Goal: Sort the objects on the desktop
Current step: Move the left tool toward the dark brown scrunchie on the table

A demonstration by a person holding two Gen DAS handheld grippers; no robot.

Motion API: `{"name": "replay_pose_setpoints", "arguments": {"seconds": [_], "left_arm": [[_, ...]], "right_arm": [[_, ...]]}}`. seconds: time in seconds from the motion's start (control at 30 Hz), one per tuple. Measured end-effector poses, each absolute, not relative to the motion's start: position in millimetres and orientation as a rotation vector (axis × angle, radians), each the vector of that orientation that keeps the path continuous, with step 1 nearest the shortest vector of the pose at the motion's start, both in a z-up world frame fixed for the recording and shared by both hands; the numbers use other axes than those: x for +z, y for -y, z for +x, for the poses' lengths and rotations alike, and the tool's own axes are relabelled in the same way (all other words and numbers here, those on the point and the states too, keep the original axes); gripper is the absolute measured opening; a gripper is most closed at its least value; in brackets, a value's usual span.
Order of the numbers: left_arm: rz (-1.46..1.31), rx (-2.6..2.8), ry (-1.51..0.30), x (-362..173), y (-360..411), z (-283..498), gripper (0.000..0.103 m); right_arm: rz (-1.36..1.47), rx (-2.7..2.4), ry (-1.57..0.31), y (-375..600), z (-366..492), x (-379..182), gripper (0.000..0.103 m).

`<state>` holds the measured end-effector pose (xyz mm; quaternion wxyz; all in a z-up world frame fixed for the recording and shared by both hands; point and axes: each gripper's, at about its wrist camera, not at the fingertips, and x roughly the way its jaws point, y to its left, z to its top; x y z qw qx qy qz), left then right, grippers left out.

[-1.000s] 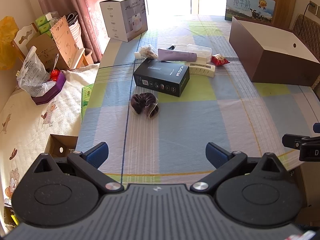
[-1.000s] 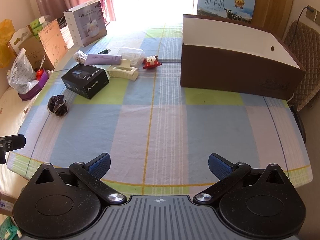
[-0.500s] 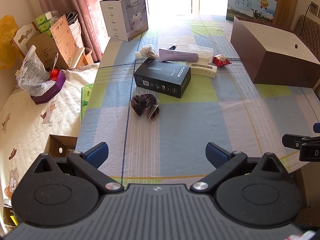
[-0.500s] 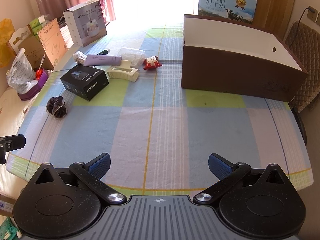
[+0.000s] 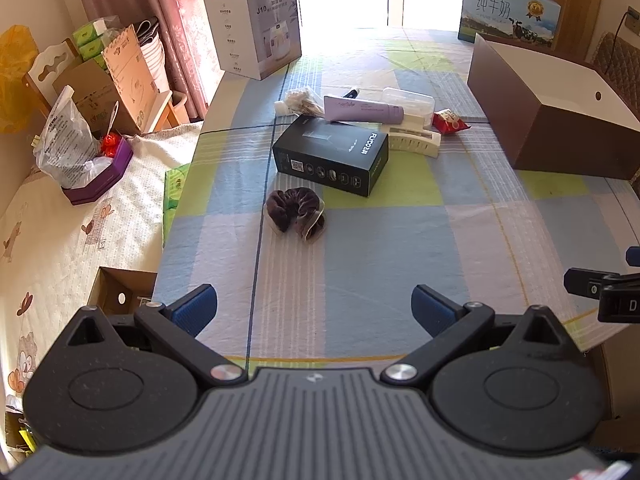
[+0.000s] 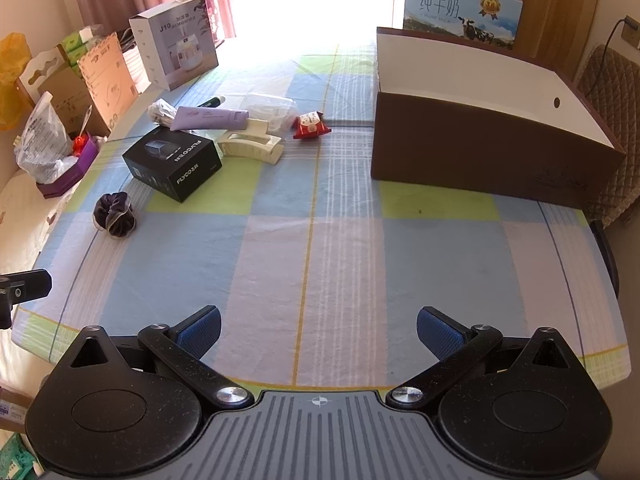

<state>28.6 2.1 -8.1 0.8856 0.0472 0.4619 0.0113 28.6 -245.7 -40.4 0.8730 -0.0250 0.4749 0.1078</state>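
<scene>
On the checked tablecloth lie a dark scrunchie (image 5: pixel 295 216) (image 6: pixel 114 215), a black box (image 5: pixel 331 155) (image 6: pixel 173 162), a purple tube (image 5: pixel 362 108) (image 6: pixel 210 117), a cream hair claw (image 5: pixel 414 140) (image 6: pixel 251 146), a red snack packet (image 5: pixel 449 121) (image 6: pixel 312 125) and a clear plastic case (image 5: pixel 408 100). A brown open box (image 5: pixel 552 120) (image 6: pixel 492 136) stands at the right. My left gripper (image 5: pixel 314 310) is open and empty, near the front edge below the scrunchie. My right gripper (image 6: pixel 319 328) is open and empty at the front middle.
A white carton (image 5: pixel 256 46) (image 6: pixel 176 56) stands at the table's far left and a milk carton (image 6: pixel 460 12) behind the brown box. A bed with bags and cardboard boxes (image 5: pixel 80 152) lies left of the table. A chair (image 6: pixel 608 80) stands at the right.
Both views have edged slightly forward over the table. The objects have not moved and both grippers stay open.
</scene>
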Motion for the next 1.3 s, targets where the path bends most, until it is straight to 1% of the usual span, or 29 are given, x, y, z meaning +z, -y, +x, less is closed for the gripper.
{"name": "replay_pose_setpoints", "arguments": {"seconds": [0.77, 1.3], "left_arm": [[0.076, 0.050, -0.980, -17, -10, 38, 0.102], [0.041, 0.045, -0.983, -25, -25, 60, 0.102]], "right_arm": [[-0.028, 0.298, -0.957, 233, 42, -48, 0.101], [-0.036, 0.364, -0.924, 218, 76, -56, 0.101]]}}
